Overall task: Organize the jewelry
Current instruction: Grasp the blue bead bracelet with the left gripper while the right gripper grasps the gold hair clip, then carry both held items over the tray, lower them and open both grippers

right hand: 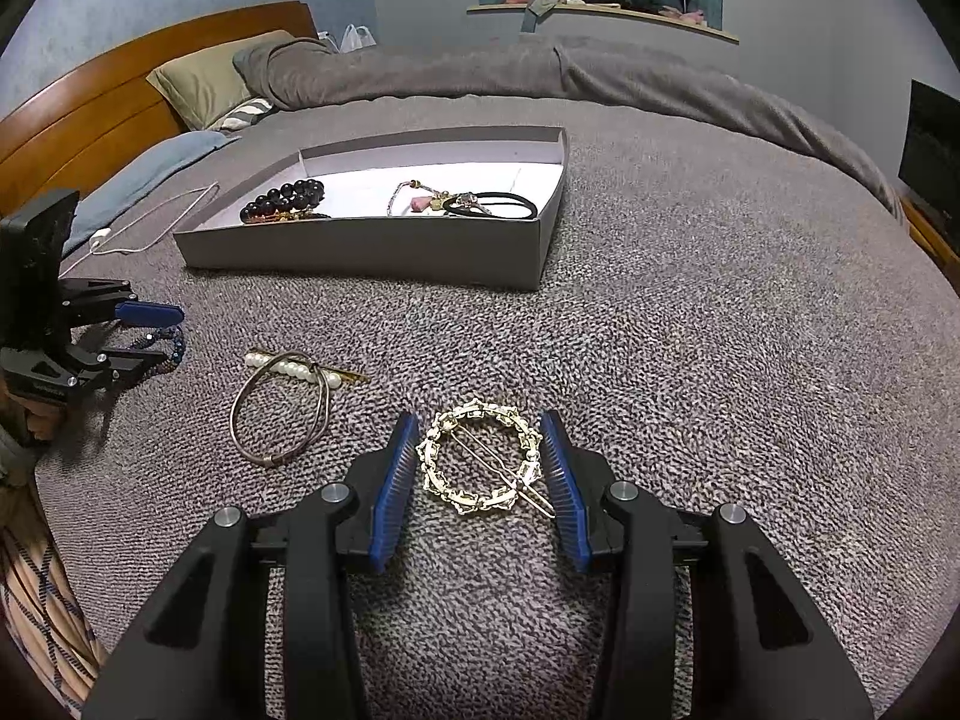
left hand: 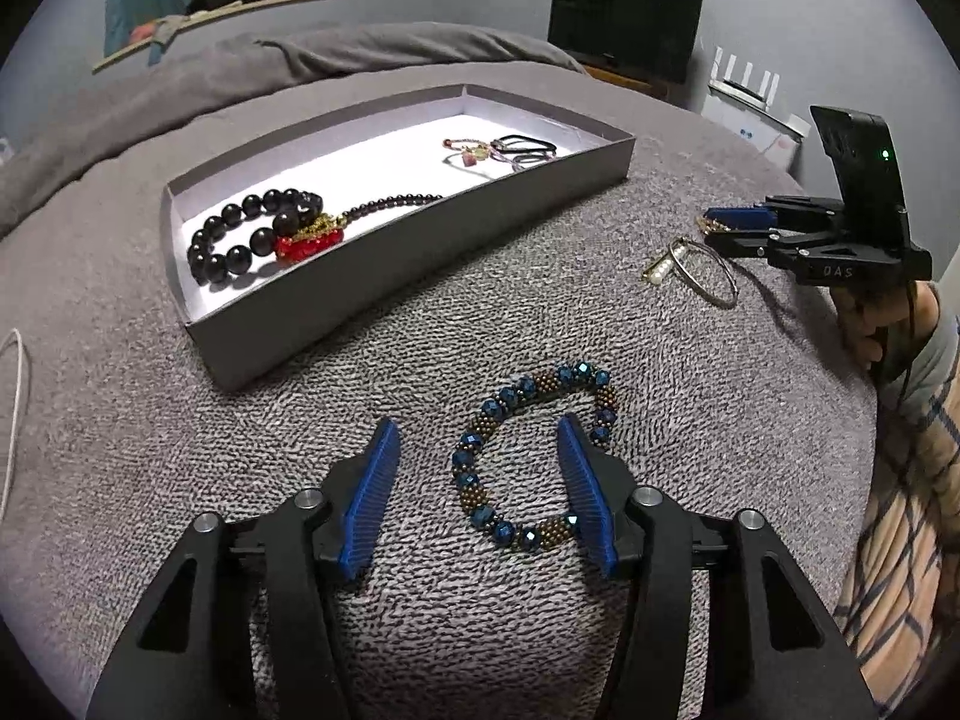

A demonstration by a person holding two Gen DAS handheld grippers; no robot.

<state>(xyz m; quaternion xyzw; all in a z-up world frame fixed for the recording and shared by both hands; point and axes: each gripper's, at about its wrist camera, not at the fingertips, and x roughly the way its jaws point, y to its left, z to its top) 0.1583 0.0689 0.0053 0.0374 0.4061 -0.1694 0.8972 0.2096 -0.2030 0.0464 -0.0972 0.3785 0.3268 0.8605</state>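
The left gripper (left hand: 477, 435) hangs low over the grey blanket (left hand: 660, 360), its 2 blue pads (left hand: 372, 492) spread wide. The blue and bronze beaded bracelet (left hand: 528, 456) lies flat on the blanket between them; the right-hand pad overlaps the bracelet's far side, while the other pad stands well clear of it.

The right gripper (right hand: 480, 426) is likewise spread, its pads (right hand: 393, 486) bracketing a gold ring-shaped hair clip (right hand: 480, 459) that lies on the blanket. Whether either pad touches the clip cannot be told.

Beyond and to the left of that clip, a thin metal bangle (right hand: 279, 414) lies on the blanket, overlapping a pearl hair pin (right hand: 294, 367).

Farther back sits a shallow grey box (left hand: 336, 291) with a white floor. At 1 end it holds a black bead bracelet (left hand: 252, 234) beside a red and gold charm (left hand: 309, 240) and a string of small dark beads (left hand: 390, 204). At the other end lie black hair ties (left hand: 528, 147) and a small pink and gold piece (left hand: 468, 151).

A white cable (right hand: 150, 228) runs over the blanket beside the box, with pillows (right hand: 210, 84) and a wooden headboard (right hand: 90, 102) behind.
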